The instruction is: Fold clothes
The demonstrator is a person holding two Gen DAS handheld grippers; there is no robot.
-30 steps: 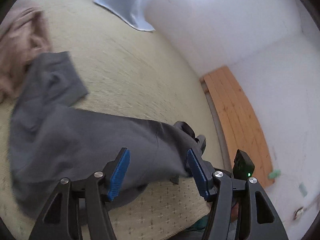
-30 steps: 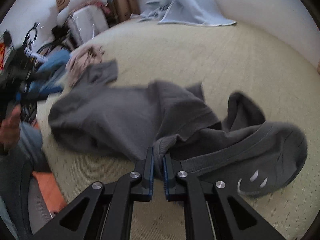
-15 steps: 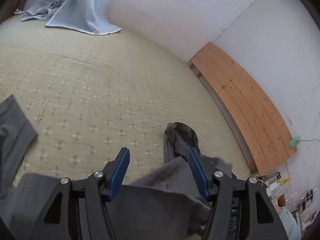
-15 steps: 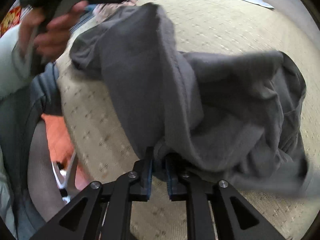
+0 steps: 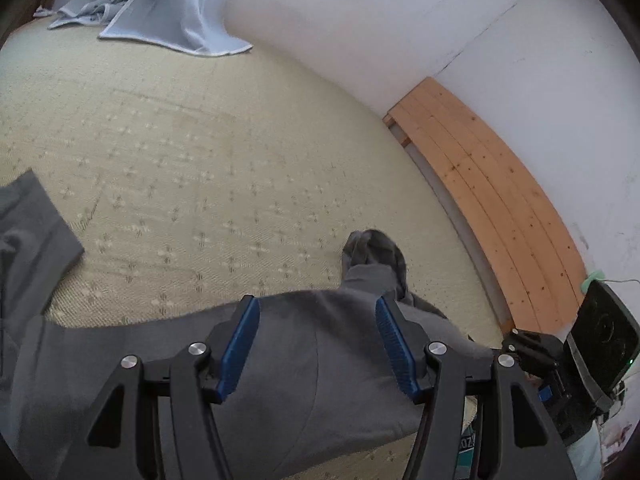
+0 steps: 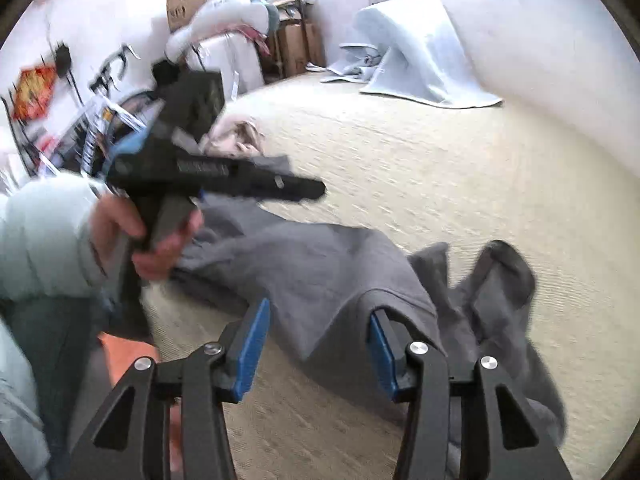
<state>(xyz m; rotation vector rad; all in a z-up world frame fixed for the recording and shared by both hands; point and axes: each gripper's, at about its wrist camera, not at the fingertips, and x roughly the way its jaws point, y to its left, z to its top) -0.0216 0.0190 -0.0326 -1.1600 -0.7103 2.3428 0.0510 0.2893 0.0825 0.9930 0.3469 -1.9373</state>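
Note:
A grey sweatshirt [image 6: 320,264] lies crumpled on the beige bed cover [image 6: 440,184], its hood [image 6: 508,276] bunched at the right. My right gripper [image 6: 318,318] is open just above the garment's near edge, and a fold of cloth drapes over its right finger [image 6: 384,344]. In the left wrist view the same grey sweatshirt [image 5: 320,368] lies under my open left gripper [image 5: 316,322], which hovers over it and holds nothing. The left gripper also shows from the side in the right wrist view [image 6: 224,176], held in a hand above the garment's left part.
A pale blue blanket [image 5: 176,12] lies heaped at the far end of the bed by the white wall. A pink garment [image 6: 240,136] lies at the bed's left edge. Wooden slats [image 5: 492,208] run along the right side. Boxes, a bicycle and clutter [image 6: 224,40] stand beyond the bed.
My right gripper opened and let go of the grey sweatshirt, which dropped back onto the bed. My left gripper stayed open and moved over the garment.

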